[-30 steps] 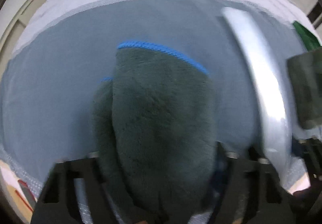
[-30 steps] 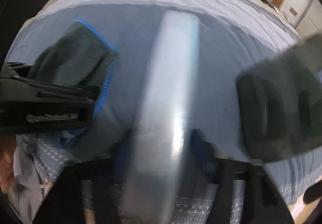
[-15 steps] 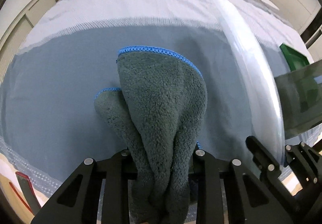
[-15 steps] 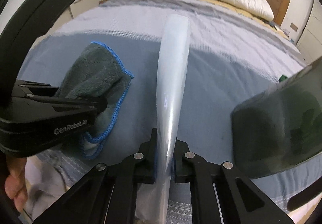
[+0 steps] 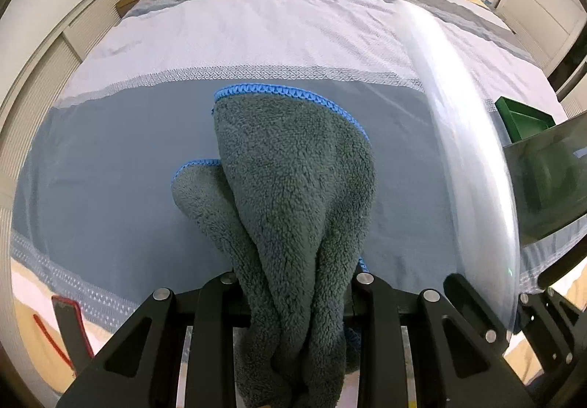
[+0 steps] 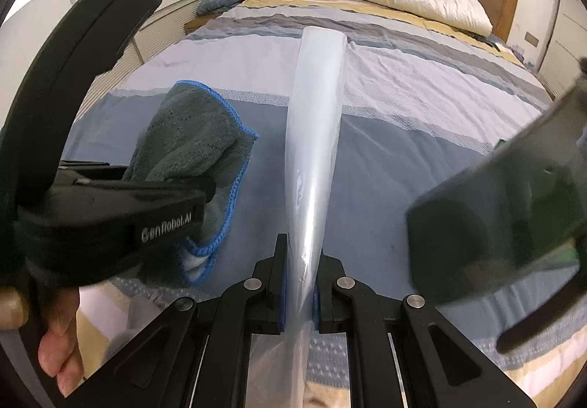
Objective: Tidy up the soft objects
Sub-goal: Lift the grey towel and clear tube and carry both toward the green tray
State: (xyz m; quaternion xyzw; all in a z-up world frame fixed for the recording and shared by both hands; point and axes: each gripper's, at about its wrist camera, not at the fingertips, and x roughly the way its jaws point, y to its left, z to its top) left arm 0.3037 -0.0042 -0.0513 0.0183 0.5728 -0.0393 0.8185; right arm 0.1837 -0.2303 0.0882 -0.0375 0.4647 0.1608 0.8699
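Bedroom, striped bedspread [image 5: 256, 26], left gripper [image 5: 293, 283] clamped on grey fleece cloth [image 5: 293, 180] hanging above bedspread, right gripper [image 6: 299, 276] clamped on clear plastic bag [image 6: 315, 136] alongside, jaws freshly closed.

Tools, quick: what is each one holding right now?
Left tool: closed on the grey towel.
Right tool: closed on the clear plastic bag.

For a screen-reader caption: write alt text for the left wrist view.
The left gripper is shut on a grey fleece towel with blue edging, bunched between its fingers above a striped bedspread. To the right hangs a clear plastic bag, with a green box beyond.
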